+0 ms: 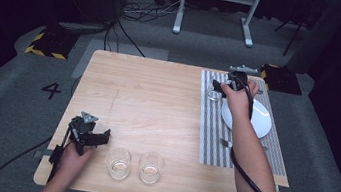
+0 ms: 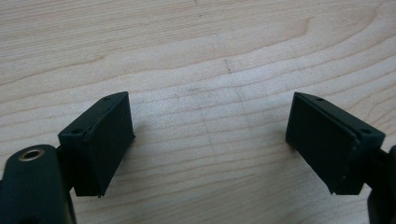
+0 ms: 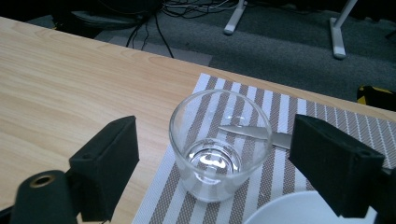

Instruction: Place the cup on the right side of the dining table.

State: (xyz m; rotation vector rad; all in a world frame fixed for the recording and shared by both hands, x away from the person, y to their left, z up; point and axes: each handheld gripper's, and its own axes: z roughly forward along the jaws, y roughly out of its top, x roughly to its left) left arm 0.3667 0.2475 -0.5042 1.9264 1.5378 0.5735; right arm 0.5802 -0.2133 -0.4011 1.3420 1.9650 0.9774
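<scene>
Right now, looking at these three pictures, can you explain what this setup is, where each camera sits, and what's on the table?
A person sits at a wooden table, holding a hand-operated two-jaw gripper in each hand. The high view looks down from above; the other two cameras ride on the grippers.

The left gripper is open over bare wood, holding nothing.

The right gripper is open with a jaw on either side of a clear glass, which stands on a striped placemat beside a white plate. Behind the glass lies what looks like a knife.

Two more glasses stand near the table's front edge.
</scene>
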